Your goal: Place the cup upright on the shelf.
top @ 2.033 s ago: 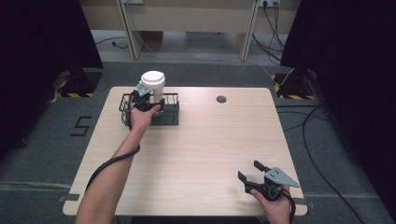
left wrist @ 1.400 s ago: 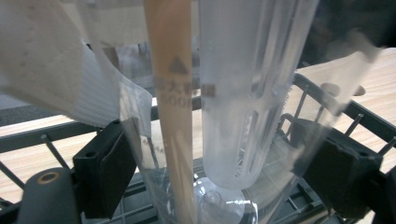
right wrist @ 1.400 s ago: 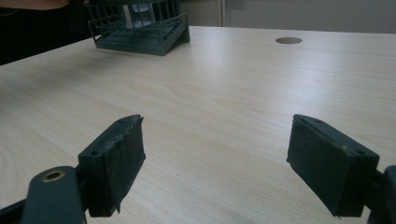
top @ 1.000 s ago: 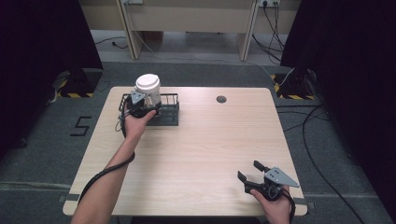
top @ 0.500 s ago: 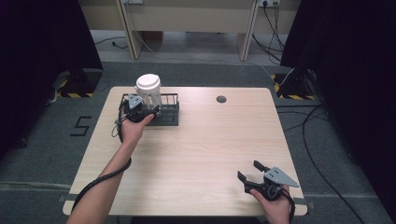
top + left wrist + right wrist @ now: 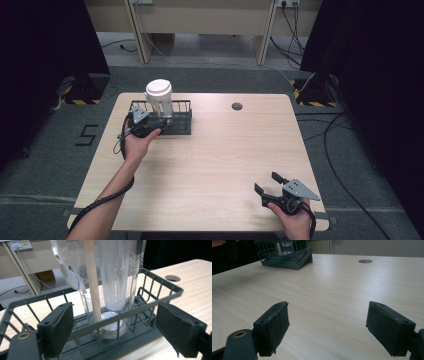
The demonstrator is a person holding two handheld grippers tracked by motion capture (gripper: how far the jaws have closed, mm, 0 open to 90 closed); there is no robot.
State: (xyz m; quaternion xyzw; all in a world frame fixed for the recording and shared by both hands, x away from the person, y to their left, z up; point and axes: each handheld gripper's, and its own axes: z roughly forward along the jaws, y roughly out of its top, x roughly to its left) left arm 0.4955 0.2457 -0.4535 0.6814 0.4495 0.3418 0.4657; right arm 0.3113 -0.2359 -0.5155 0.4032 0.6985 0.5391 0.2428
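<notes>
Since the earlier frames the left tongs (image 6: 141, 123) have drawn back from the wire basket (image 6: 182, 120) toward the person's side, letting go of the tall clear cup (image 6: 160, 100), which stands upright inside the basket at the worktop's far left. Both of those jaws stand apart with nothing between them, just in front of the basket's near wall. The right tongs (image 6: 274, 192) rest low at the near right corner, jaws also wide apart and empty.

The worktop (image 6: 215, 155) is pale wood-grain laminate with a round cable hole (image 6: 237, 106) near its far edge; grey carpet lies around it, dark curtains hang at both sides, and cables trail on the floor at right.

The basket is dark grey, made of thin vertical bars under a flat rim. The cup is ribbed, translucent plastic with a white lid — seen from above. The left gripper view brings out what the high view cannot: a pale wooden stick (image 6: 92, 282) leaning inside the cup (image 6: 117, 277), and the rough, matte foam facing of the black pads (image 6: 58, 330). The right gripper view shows the basket (image 6: 287, 255) far off across bare wood.
</notes>
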